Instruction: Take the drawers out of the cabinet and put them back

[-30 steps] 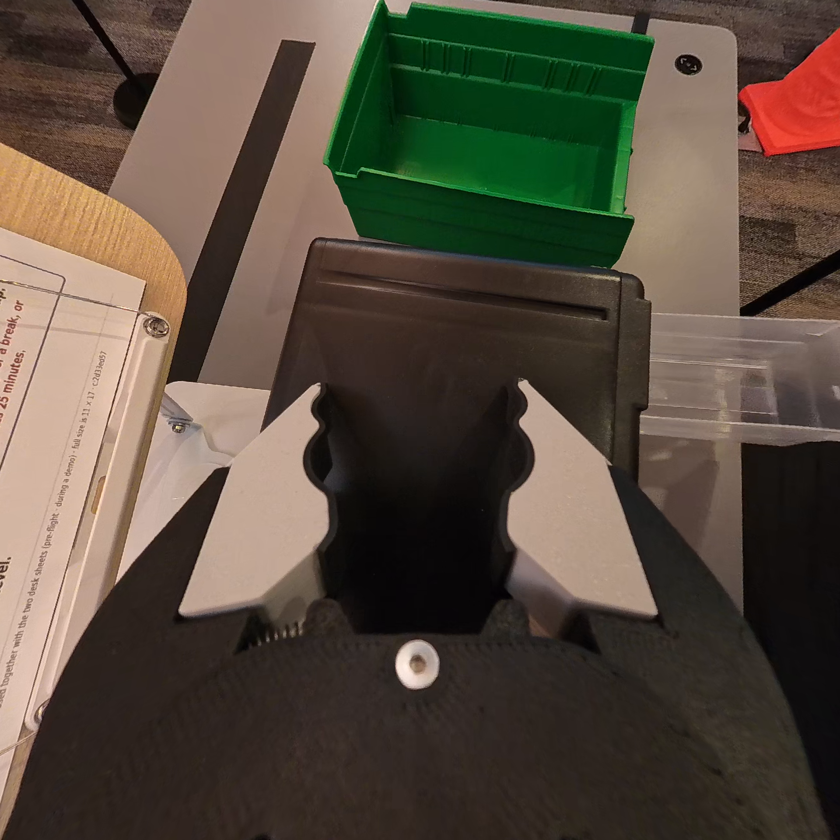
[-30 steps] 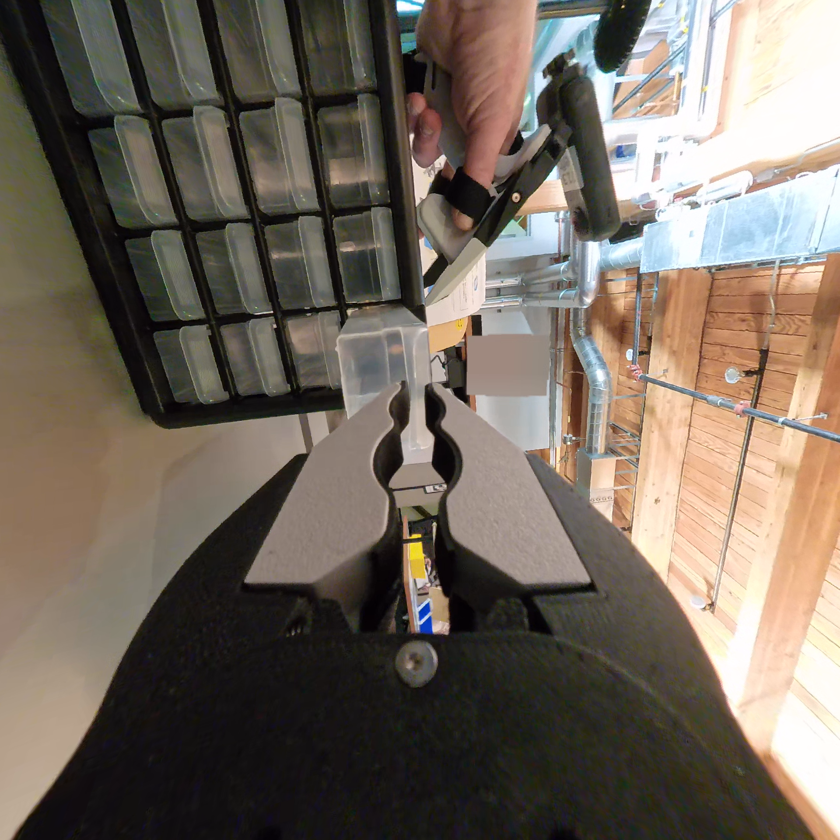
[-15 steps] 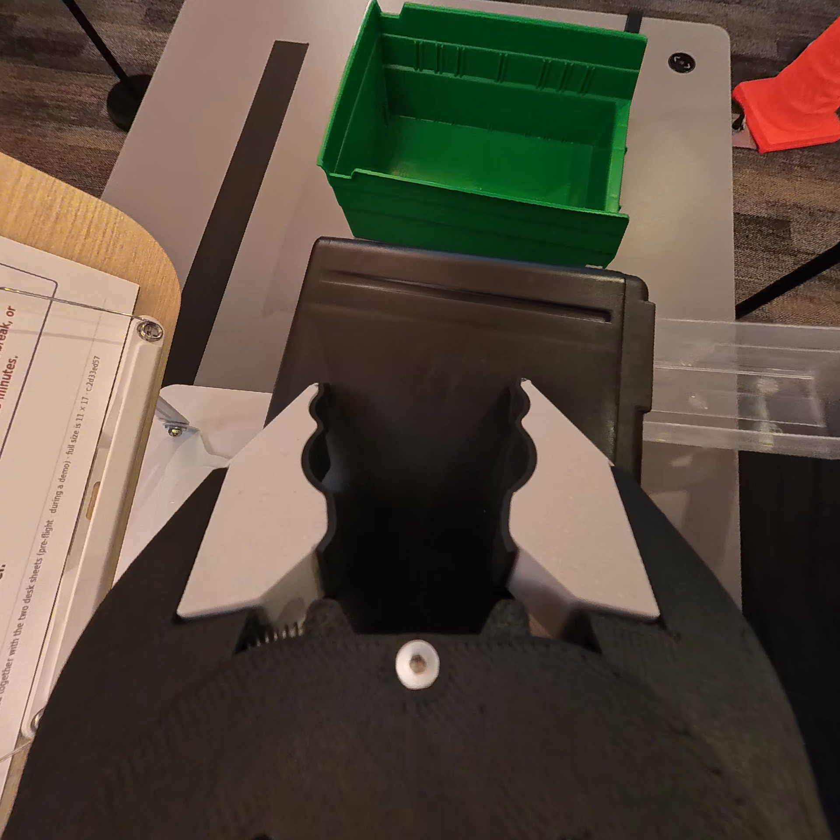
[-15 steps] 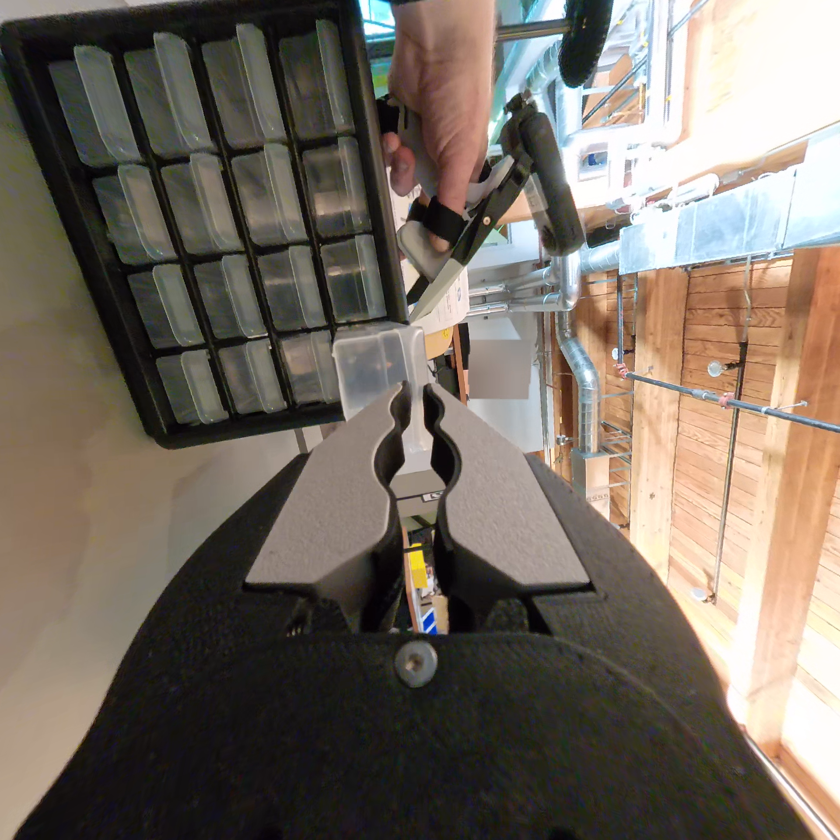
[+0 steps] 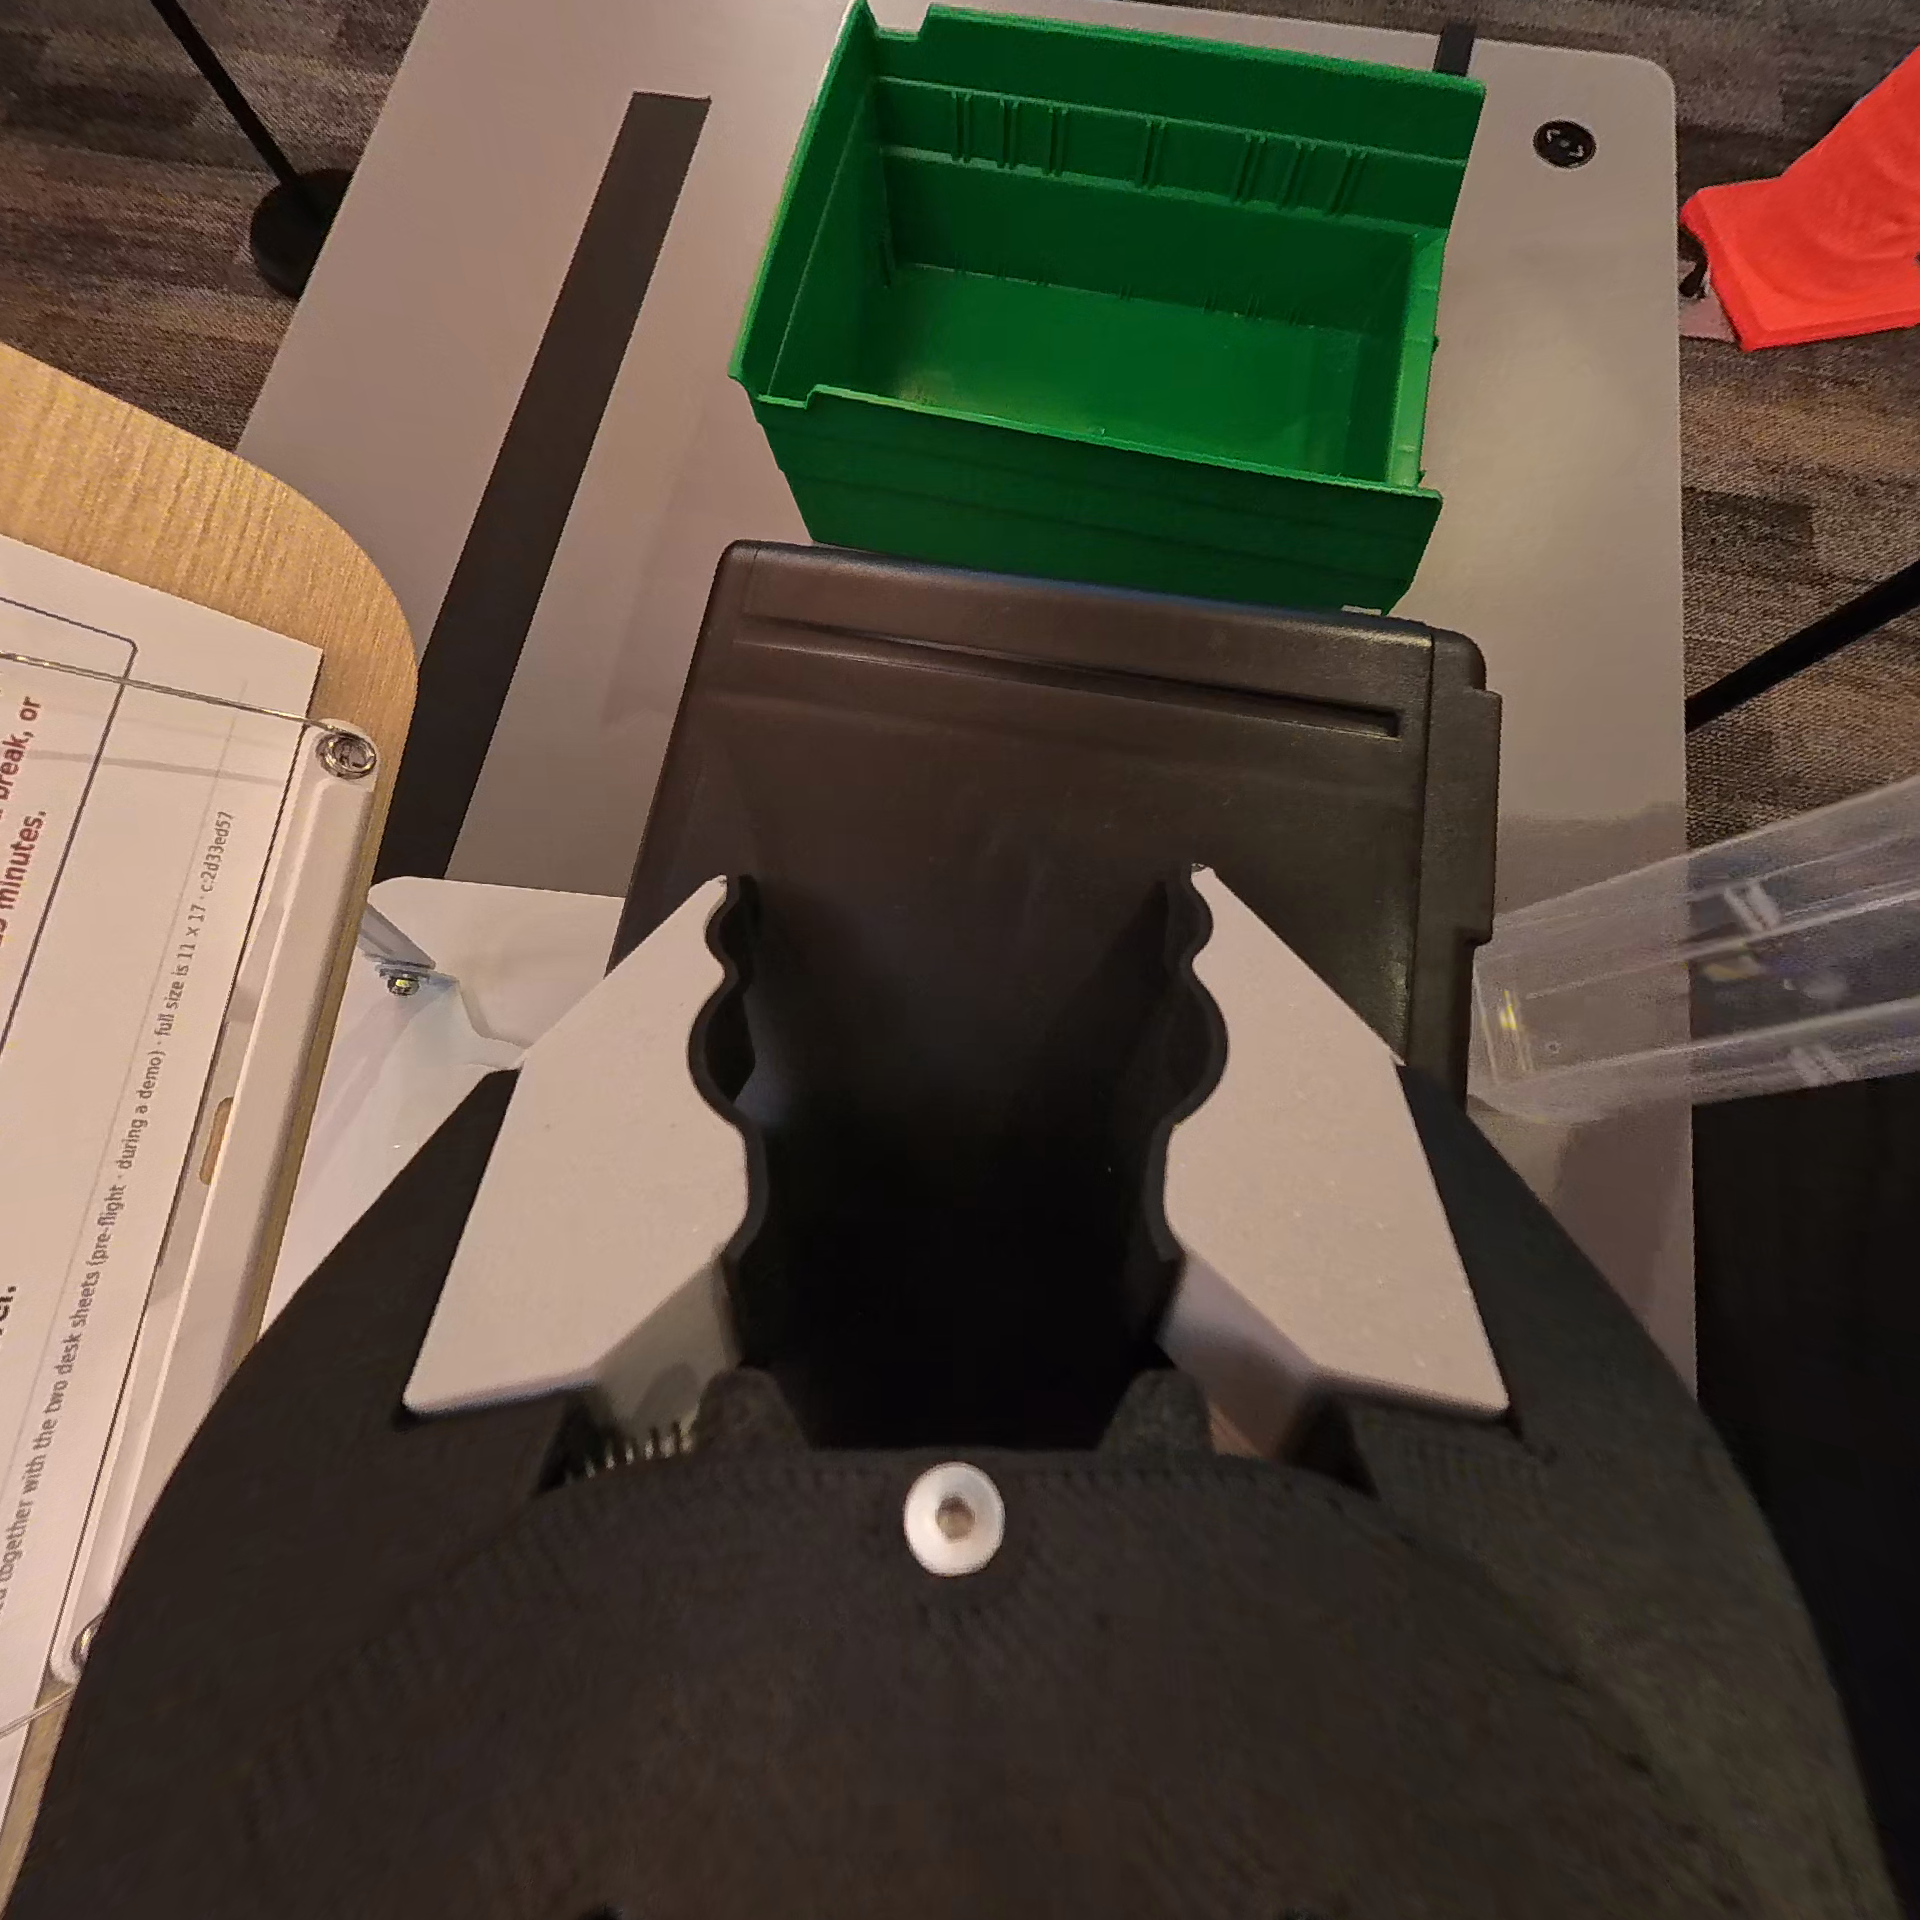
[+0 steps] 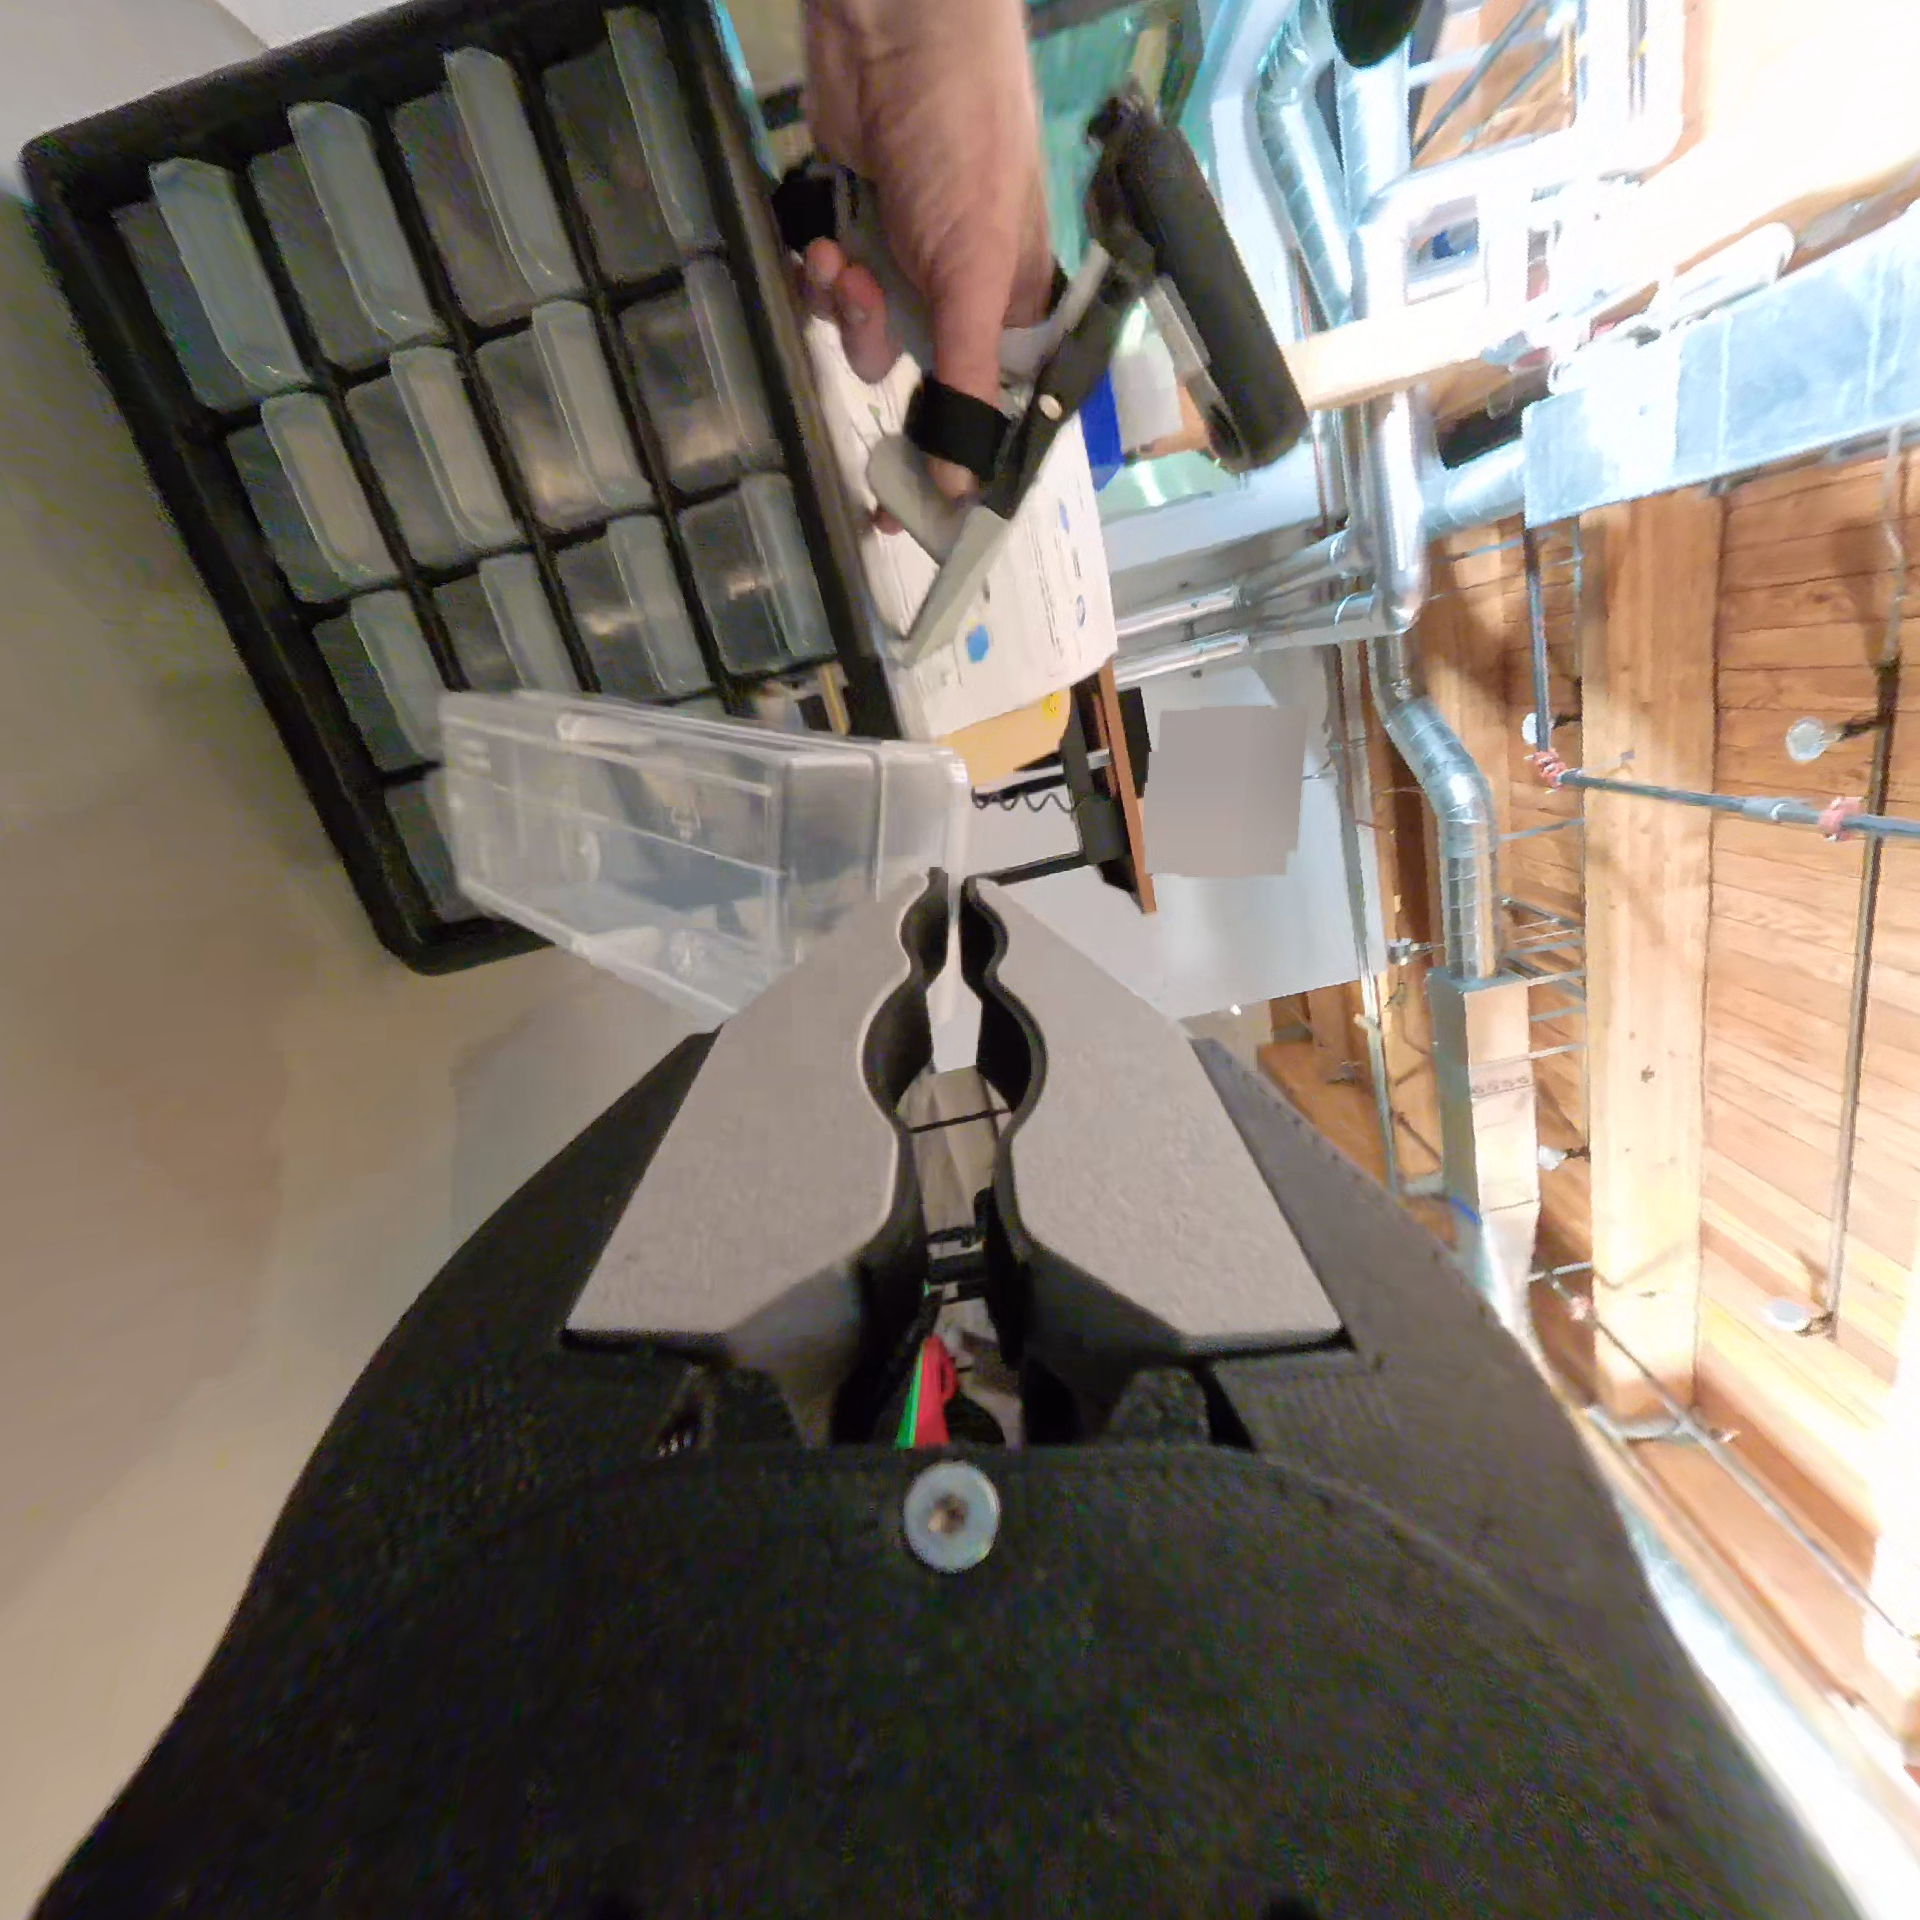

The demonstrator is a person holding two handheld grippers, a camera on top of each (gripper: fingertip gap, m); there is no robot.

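The black cabinet (image 6: 260, 540) holds a grid of clear drawers. In the left wrist view I look down on its top (image 5: 1039, 769). My left gripper (image 5: 961, 894) is open, and its jaws spread over the cabinet top with nothing between them. A hand holds it at the cabinet's top edge in the right wrist view (image 6: 987, 468). My right gripper (image 6: 951, 883) is shut on the front tab of one clear drawer (image 6: 686, 831). The drawer is out of its slot and tilted in front of the cabinet's lower corner. It also shows at the right of the left wrist view (image 5: 1714, 966).
An empty green bin (image 5: 1101, 312) stands behind the cabinet on the grey table (image 5: 520, 312). A clear sign stand with a paper sheet (image 5: 156, 1039) sits at the left on a wooden tabletop (image 5: 208, 540). An orange object (image 5: 1829, 239) lies on the floor at far right.
My right gripper has drawn the clear drawer clear of the cabinet and swung it sideways, so it is now tilted. My left gripper stays open over the cabinet top.
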